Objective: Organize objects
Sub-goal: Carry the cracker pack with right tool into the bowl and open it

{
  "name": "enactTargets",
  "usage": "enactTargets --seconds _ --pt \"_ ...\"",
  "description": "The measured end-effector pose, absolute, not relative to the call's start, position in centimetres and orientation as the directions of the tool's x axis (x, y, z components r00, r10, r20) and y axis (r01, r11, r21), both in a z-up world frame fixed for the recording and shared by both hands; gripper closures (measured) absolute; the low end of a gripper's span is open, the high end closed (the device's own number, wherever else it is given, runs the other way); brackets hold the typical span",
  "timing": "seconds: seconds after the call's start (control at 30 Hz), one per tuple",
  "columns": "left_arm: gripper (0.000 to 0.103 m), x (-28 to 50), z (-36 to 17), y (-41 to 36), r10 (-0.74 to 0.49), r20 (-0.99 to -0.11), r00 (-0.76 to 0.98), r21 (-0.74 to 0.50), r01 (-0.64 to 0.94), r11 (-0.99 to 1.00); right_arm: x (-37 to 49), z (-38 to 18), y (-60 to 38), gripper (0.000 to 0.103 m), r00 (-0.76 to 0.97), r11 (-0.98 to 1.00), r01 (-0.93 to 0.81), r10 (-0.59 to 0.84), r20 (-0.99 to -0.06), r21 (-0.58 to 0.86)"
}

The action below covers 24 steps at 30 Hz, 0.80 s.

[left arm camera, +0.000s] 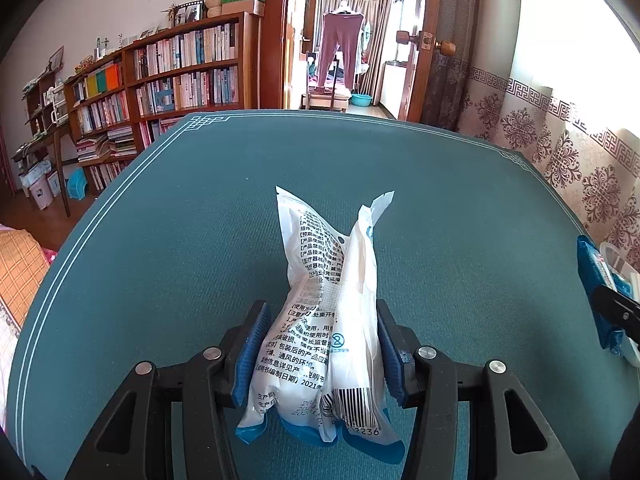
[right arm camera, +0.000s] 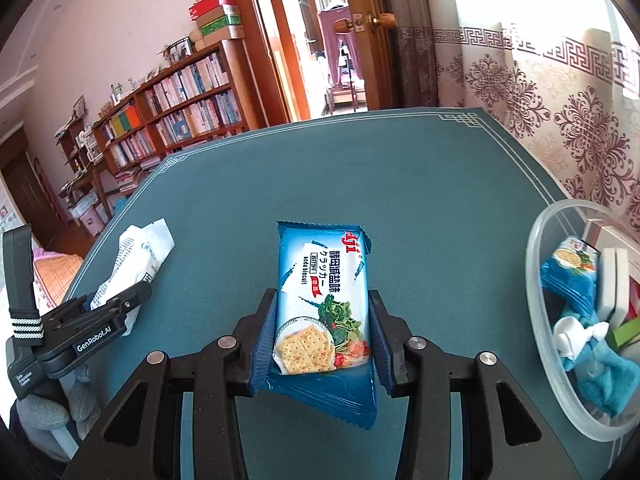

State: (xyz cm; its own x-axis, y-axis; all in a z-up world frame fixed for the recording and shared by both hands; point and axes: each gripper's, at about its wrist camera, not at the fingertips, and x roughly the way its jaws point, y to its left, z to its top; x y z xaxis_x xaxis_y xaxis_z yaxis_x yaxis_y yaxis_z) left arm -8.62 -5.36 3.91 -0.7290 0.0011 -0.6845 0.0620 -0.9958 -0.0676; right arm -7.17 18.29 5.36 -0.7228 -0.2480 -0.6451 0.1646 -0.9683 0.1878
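The left gripper (left arm camera: 320,354) is pinching a crumpled white plastic packet (left arm camera: 326,320) between its blue ribbed pads (left arm camera: 250,354), both pads pressed into the packet's sides. The packet stands up from between the fingers, printed with black text and a barcode, its blue bottom edge hanging toward the gripper's body and its two top corners splayed out ahead of the fingertips. Beneath and ahead of it lies the teal table mat (left arm camera: 160,260) with a pale line border. Far off to this gripper's right, at the edge of its view, part of the other gripper and a blue wrapper show. The right gripper (right arm camera: 322,334) is clamped on a blue soda biscuit pack (right arm camera: 322,300), held flat between its pads with the label facing up; the pack reaches forward beyond the fingertips, and its crimped near end sticks back past the jaws. To the right of this gripper, close by, sits a clear plastic tub (right arm camera: 538,280) on the mat, holding another blue biscuit pack (right arm camera: 568,276), some blue-and-white wrapped items and a white flat thing standing on edge. To its left, the left gripper appears again from the side, black with white lettering, the white packet poking out in front of it. Past the far edge of the mat stand a wooden bookshelf (right arm camera: 176,120) full of books, an open doorway and patterned curtains (right arm camera: 560,120).
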Motion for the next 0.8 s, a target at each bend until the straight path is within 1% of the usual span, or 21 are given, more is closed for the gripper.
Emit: enactTargets --seconds 0.4,0.8 --pt "0.049 -8.4 3.7 -4.8 -0.006 -0.686 -0.727 -0.042 0.048 -0.998 -4.2 8.1 27.1 0.059 -0.800 -0.984 -0.018 -0.092 -0.593 0.178" --pt "0.049 -8.3 3.5 -4.3 -0.019 -0.687 -0.726 -0.023 0.049 -0.999 -3.5 7.7 33.6 0.059 -0.806 -0.959 -0.231 0.094 -0.584 0.165"
